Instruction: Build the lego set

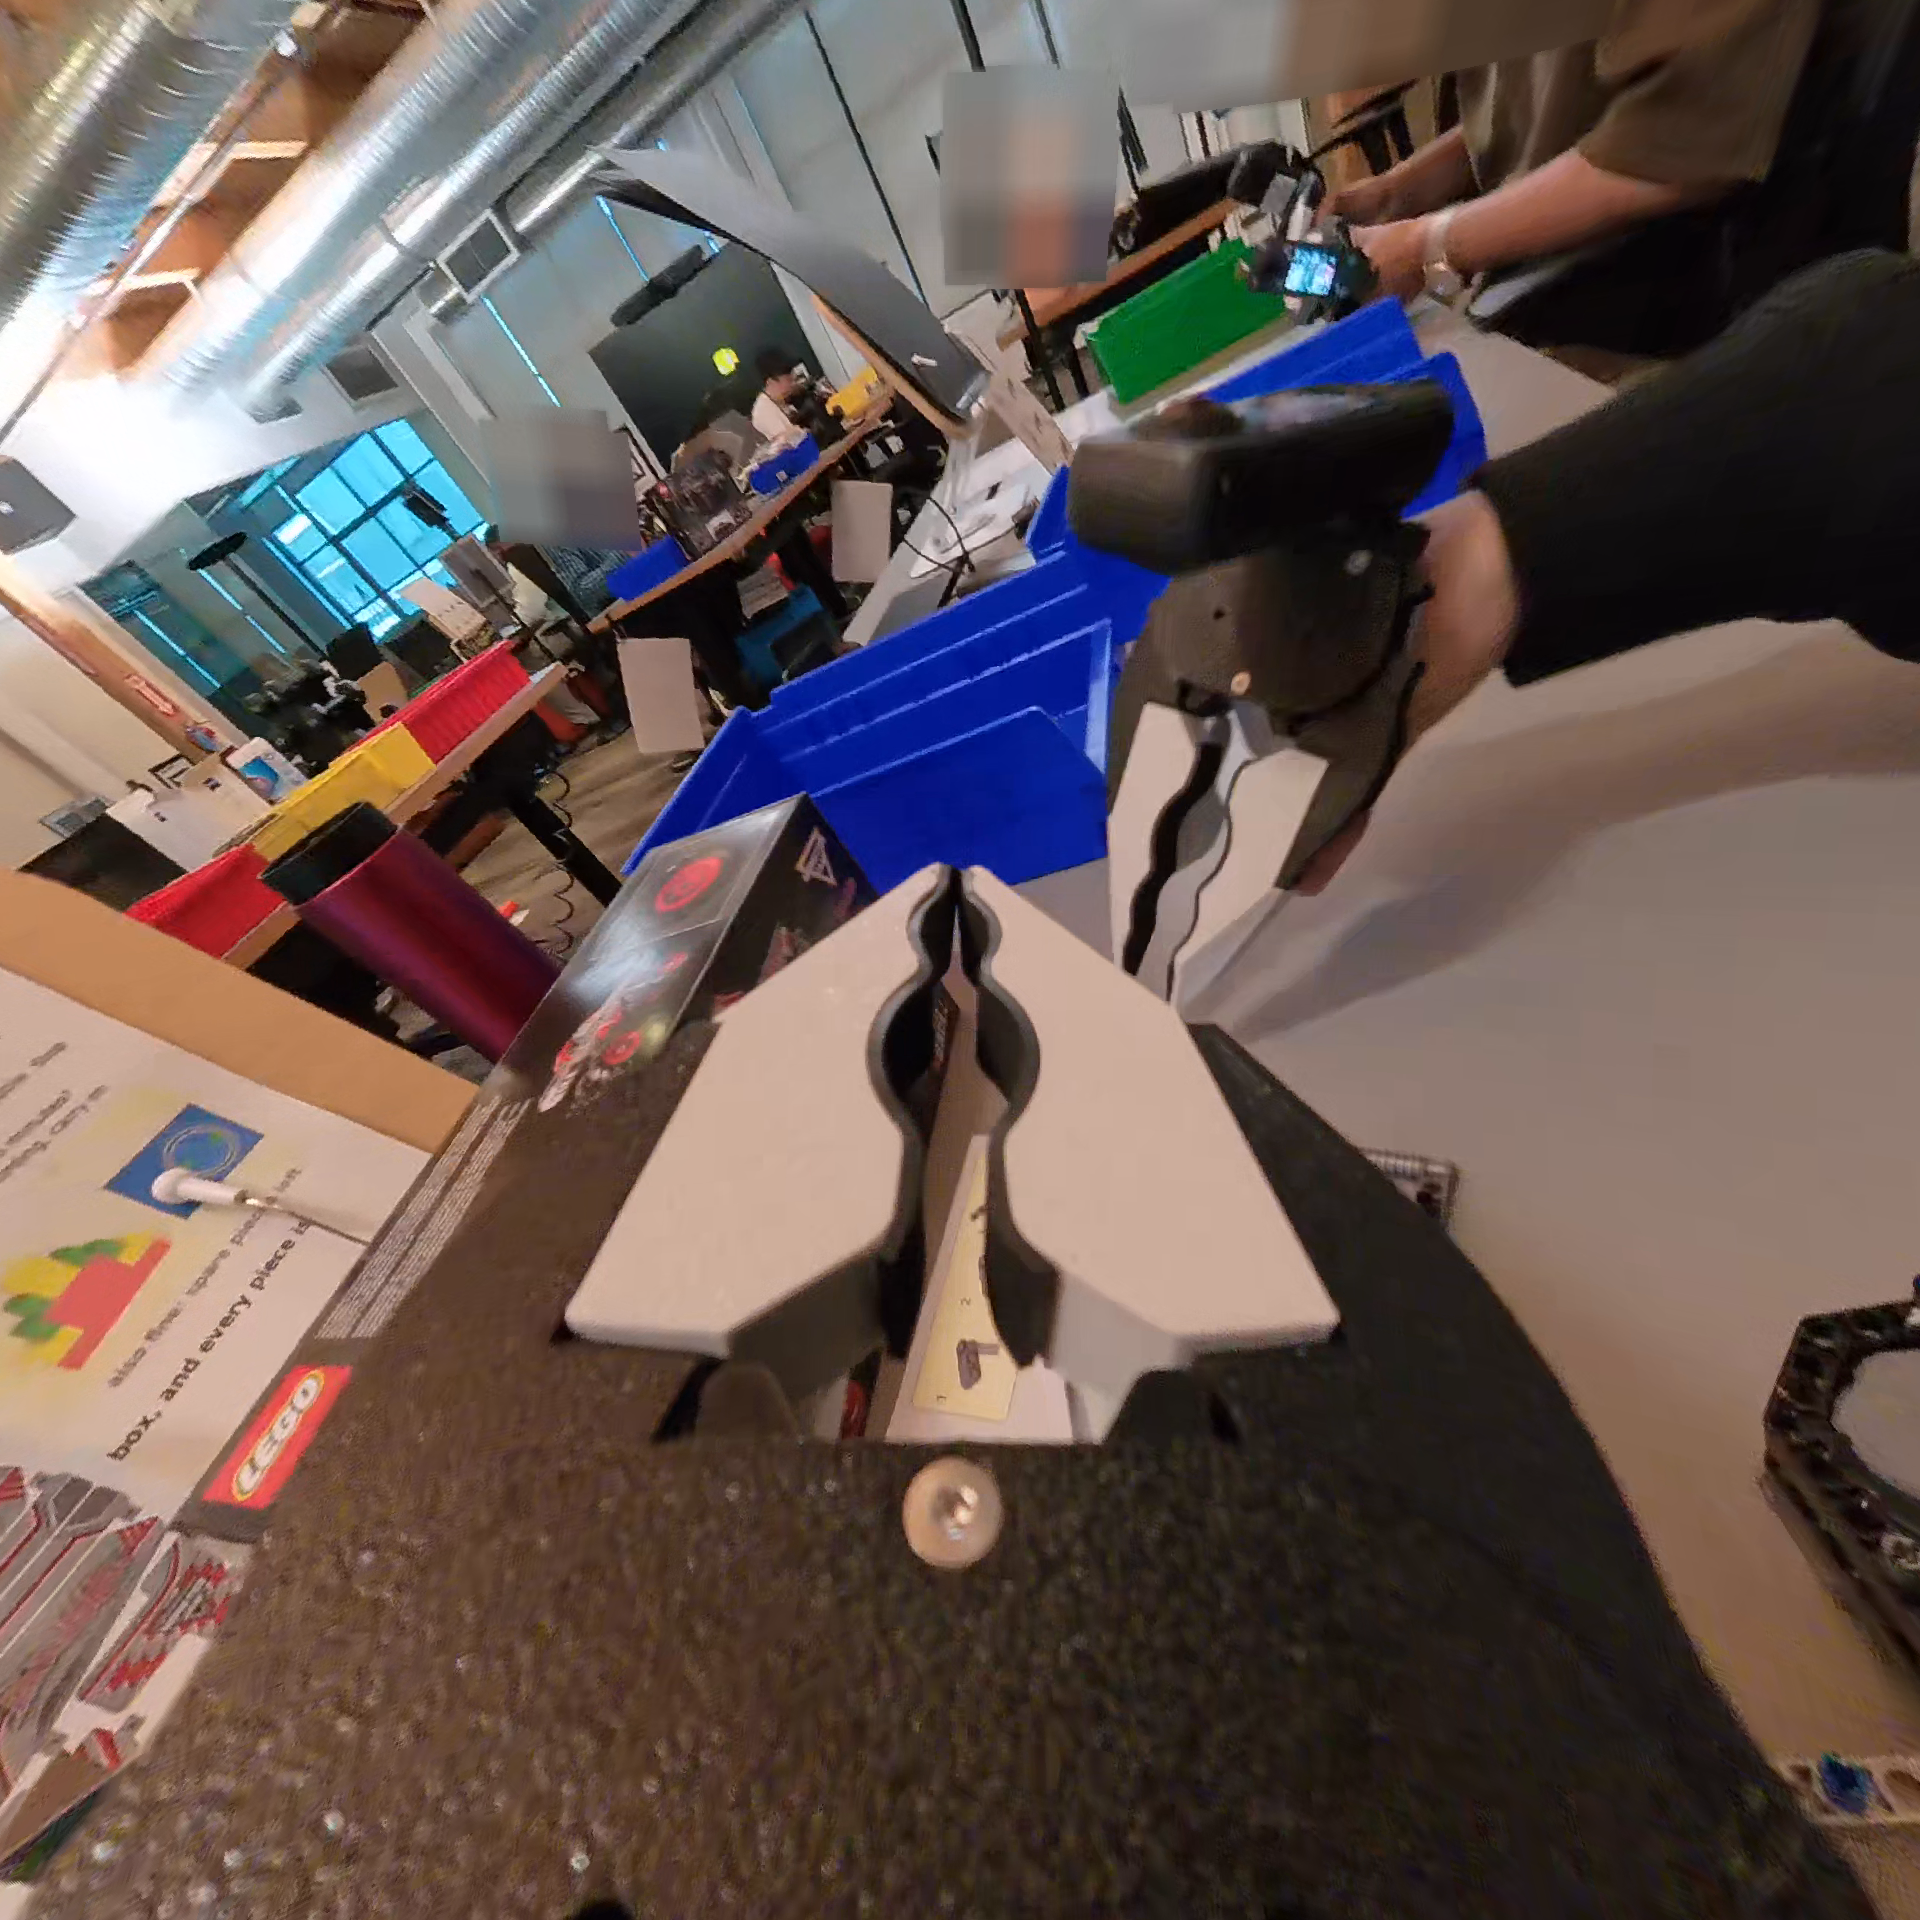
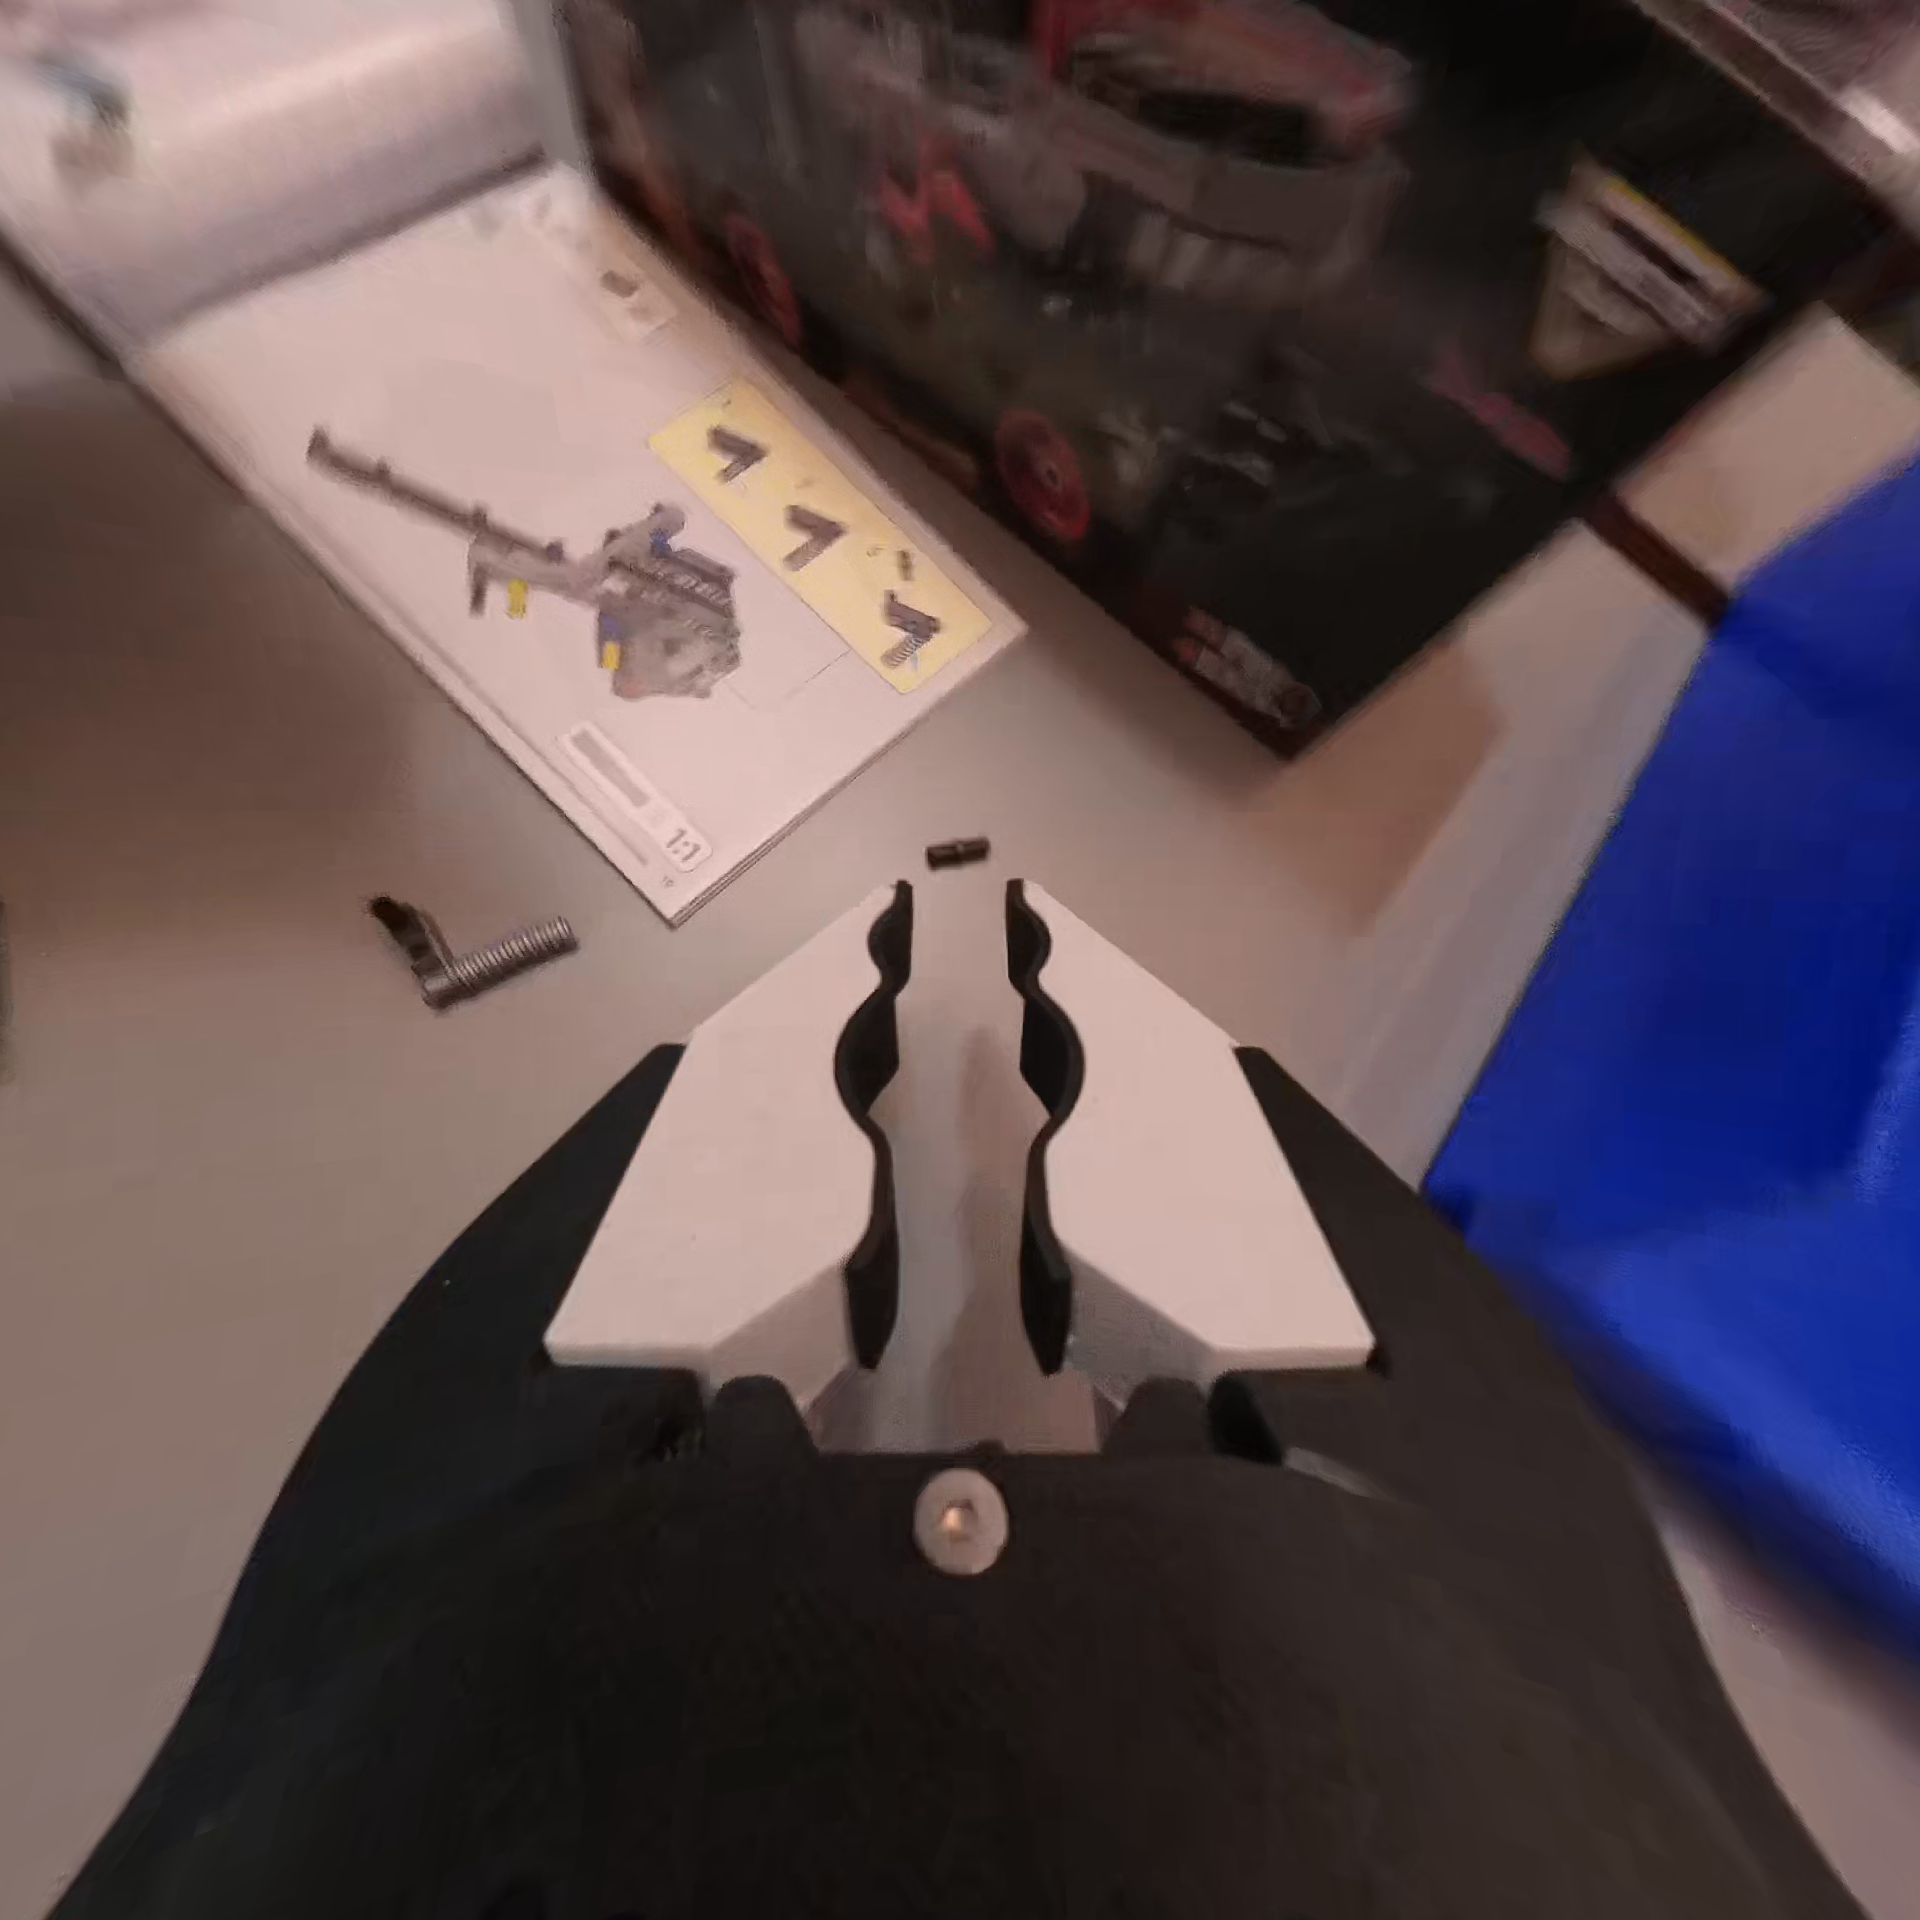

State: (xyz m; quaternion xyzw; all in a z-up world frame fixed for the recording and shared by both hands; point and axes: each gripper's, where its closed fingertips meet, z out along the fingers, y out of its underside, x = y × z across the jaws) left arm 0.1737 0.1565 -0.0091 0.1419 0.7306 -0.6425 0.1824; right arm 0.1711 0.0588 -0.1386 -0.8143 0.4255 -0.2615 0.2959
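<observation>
My right gripper (image 2: 958, 894) is open and empty, low over the grey table (image 2: 260, 1143). A small black pin (image 2: 957, 852) lies on the table just ahead of its fingertips. A bent black piece with a metal spring (image 2: 457, 951) lies to the left. The open instruction booklet (image 2: 623, 582) lies beyond them, beside the black Lego box (image 2: 1195, 364). My left gripper (image 1: 956, 894) is shut with nothing seen in it, raised above the Lego box (image 1: 707, 935). The right gripper (image 1: 1195, 914) shows ahead of it, held by a hand in a black sleeve.
Blue bins (image 1: 956, 727) stand behind the box, and one (image 2: 1714, 1039) is close on the right. A purple tumbler (image 1: 416, 914) and a printed sheet (image 1: 156, 1195) are at the left. A black Lego assembly (image 1: 1849, 1455) sits at the right edge. People work at other tables. The right tips stand about 5 centimeters off the small black pin (image 2: 957, 852).
</observation>
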